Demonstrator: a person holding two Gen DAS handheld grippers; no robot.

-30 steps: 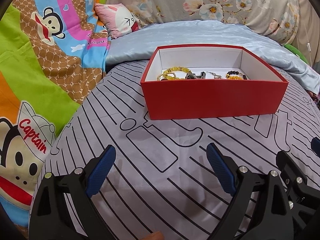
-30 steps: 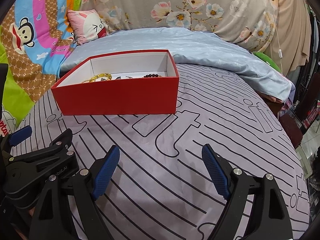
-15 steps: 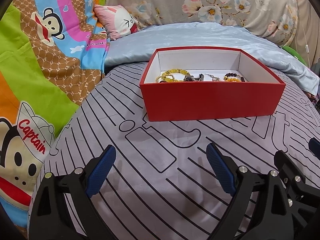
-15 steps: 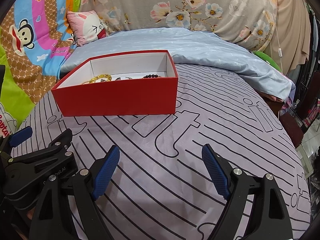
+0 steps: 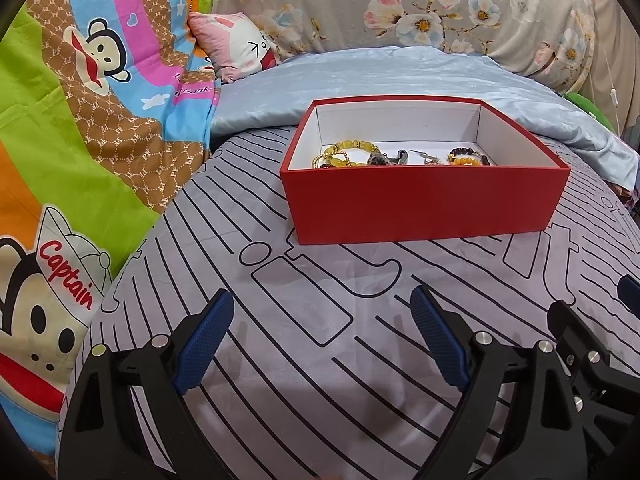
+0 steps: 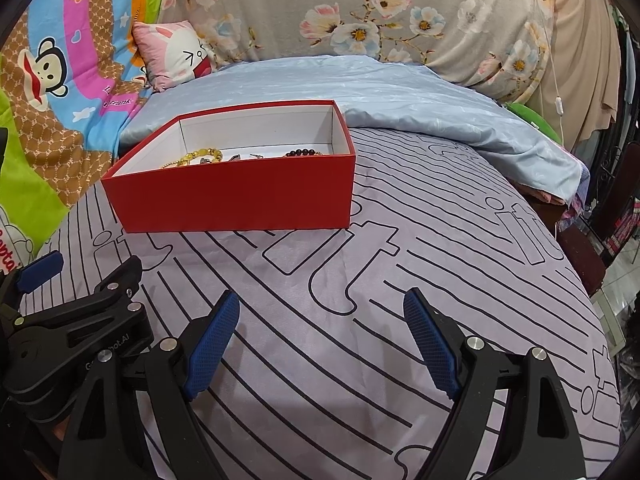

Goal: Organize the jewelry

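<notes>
A red box (image 5: 424, 204) (image 6: 236, 196) with a white inside stands on the striped grey bedspread. Inside lie a yellow bead bracelet (image 5: 344, 154) (image 6: 202, 156), a dark metal piece (image 5: 386, 158), a silver piece (image 5: 426, 156) and a dark and orange bead bracelet (image 5: 468, 157) (image 6: 302, 153). My left gripper (image 5: 322, 320) hangs open above the bedspread, short of the box, nothing between its blue pads. My right gripper (image 6: 320, 320) is open too, also empty, to the right of the left one (image 6: 76, 320).
A folded light blue blanket (image 5: 400, 76) (image 6: 400, 92) lies behind the box. A cartoon monkey quilt (image 5: 80, 120) runs along the left and a pink pillow (image 5: 236, 44) sits at the back. The bed's edge (image 6: 592, 280) drops off at the right.
The box sits a touch lower in the left wrist view than a second ago. Both grippers stay open and nothing else has moved.
</notes>
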